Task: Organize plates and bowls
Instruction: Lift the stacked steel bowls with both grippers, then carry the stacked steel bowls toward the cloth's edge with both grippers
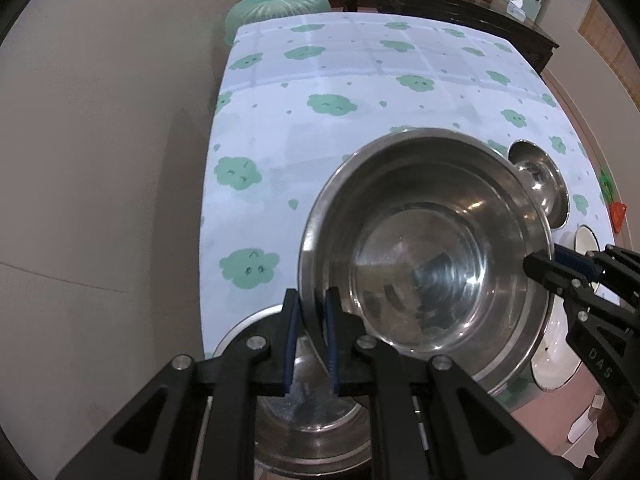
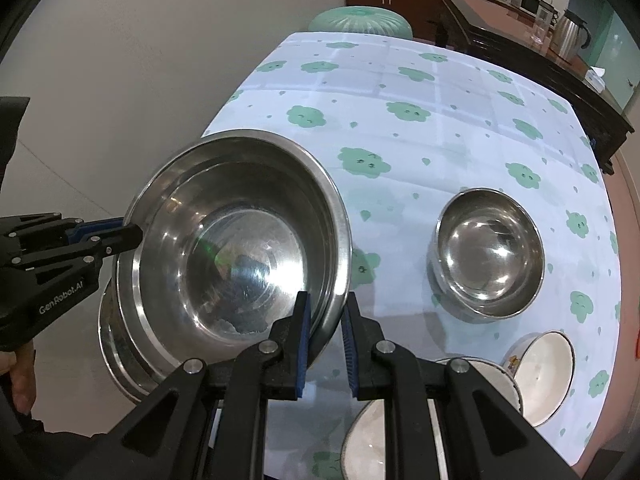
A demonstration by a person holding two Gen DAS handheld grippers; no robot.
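Left gripper (image 1: pixel 311 334) and right gripper (image 2: pixel 326 338), each clamped nearly shut on opposite rims of the large steel basin (image 2: pixel 236 248), share its weight, seemingly carrying it above another steel basin (image 1: pixel 308 432) beneath for nesting.

A cloud-patterned tablecloth (image 2: pixel 420 128) covers the table, a green plastic stool (image 2: pixel 360 22) stands at its far end, and a steel kettle (image 2: pixel 570 38) sits on a dark sideboard (image 2: pixel 520 60).

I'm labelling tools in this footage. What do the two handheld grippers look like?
Both the left gripper and the right gripper are black plastic linkages with silver rivets and blue ribbed pads. White lettering marks their bodies.
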